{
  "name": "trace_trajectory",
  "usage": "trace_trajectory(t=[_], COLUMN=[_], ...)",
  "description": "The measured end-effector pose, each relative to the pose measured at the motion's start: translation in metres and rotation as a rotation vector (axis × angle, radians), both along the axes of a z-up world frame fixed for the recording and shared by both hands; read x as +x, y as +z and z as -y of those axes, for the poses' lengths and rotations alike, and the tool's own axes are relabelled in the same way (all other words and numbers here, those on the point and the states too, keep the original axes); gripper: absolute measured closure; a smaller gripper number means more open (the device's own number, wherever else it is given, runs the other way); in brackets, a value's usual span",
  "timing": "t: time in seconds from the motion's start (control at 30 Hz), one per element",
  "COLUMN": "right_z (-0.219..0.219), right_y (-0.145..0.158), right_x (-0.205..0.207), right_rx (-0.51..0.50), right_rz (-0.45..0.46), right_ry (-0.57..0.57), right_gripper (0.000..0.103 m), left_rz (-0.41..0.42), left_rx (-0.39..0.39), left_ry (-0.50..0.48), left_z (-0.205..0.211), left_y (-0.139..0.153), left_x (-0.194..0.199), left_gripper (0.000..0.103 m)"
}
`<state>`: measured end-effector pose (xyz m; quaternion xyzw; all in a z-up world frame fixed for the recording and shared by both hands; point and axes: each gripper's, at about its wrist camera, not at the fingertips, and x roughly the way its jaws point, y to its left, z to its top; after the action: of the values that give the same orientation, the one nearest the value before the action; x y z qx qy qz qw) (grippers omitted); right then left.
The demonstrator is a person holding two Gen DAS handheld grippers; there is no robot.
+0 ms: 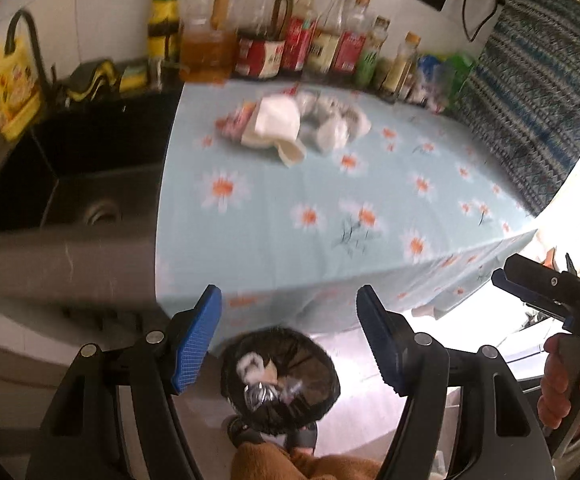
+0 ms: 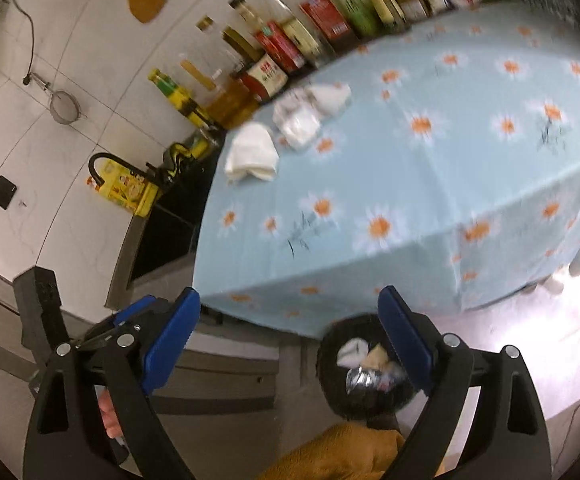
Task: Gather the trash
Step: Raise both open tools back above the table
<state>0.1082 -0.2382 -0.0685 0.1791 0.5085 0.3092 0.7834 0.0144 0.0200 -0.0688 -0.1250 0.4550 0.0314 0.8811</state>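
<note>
the left gripper (image 1: 288,334) fills the bottom of its view with its blue pads spread wide and nothing between them, and just below that gap sits the black-lined bin (image 1: 280,376) on the floor, already holding crumpled bits. the right gripper (image 2: 290,334) is likewise spread open and empty at the bottom of its view, with the bin (image 2: 363,376) low and right of centre. the trash pile (image 1: 290,122) of white wrappers and tissue lies in the upper middle on the flowered cloth (image 1: 329,220), near the row of bottles (image 1: 290,40), with the dark sink (image 1: 70,168) at left.
</note>
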Motion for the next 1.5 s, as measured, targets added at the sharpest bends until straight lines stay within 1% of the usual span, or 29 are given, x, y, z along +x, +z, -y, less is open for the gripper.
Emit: trace_trajectory(t=[0.1,0.2,0.33,0.5,0.63,0.73,0.87,1.0,1.1,1.17,1.27,1.33,1.5], right_z=[-0.009,-0.018,-0.030,-0.039,-0.045,-0.046,-0.049,-0.052,-0.056,-0.058,-0.061,-0.062,-0.063], right_y=[0.019,0.036,0.058,0.077,0.082,0.079,0.068,0.050,0.036,0.025,0.006,-0.005,-0.024], right_x=[0.008,0.013,0.015,0.016,0.022,0.033,0.059,0.097,0.131,0.153,0.184,0.202,0.244], right_rx=[-0.005,-0.009,-0.042,-0.065,-0.086,-0.091,-0.104,-0.096,-0.089,-0.076,-0.070,-0.057,-0.017], right_rz=[0.046,0.076,0.135,0.172,0.188,0.182,0.179,0.156,0.135,0.114,0.090,0.058,0.022], right_ry=[-0.015,-0.042,-0.064,-0.086,-0.077,-0.073,-0.040,0.011,0.062,0.097,0.150,0.172,0.229], right_gripper=[0.013,0.013,0.013,0.013,0.013,0.013,0.013,0.013,0.013,0.013,0.013,0.014,0.014], left_rz=[0.030,0.045,0.064,0.074,0.076,0.073,0.050,0.028,0.006,-0.022,-0.064,-0.089,-0.158], left_rx=[0.012,0.001,0.003,0.005,0.002,0.000,0.004,0.019,0.016,0.014,0.038,0.034,0.083], left_ry=[-0.034,-0.069,-0.123,-0.167,-0.177,-0.165,-0.133,-0.087,-0.022,0.014,0.062,0.087,0.142], left_z=[-0.009,-0.018,-0.026,-0.030,-0.031,-0.033,-0.035,-0.033,-0.034,-0.032,-0.027,-0.026,-0.024], left_y=[0.013,0.025,0.037,0.046,0.047,0.043,0.033,0.023,0.014,0.006,-0.006,-0.013,-0.027], left_x=[0.014,0.026,0.040,0.055,0.065,0.073,0.088,0.112,0.131,0.145,0.165,0.175,0.205], left_gripper=[0.035,0.035,0.035,0.035,0.035,0.035,0.035,0.035,0.035,0.035,0.035,0.035,0.035])
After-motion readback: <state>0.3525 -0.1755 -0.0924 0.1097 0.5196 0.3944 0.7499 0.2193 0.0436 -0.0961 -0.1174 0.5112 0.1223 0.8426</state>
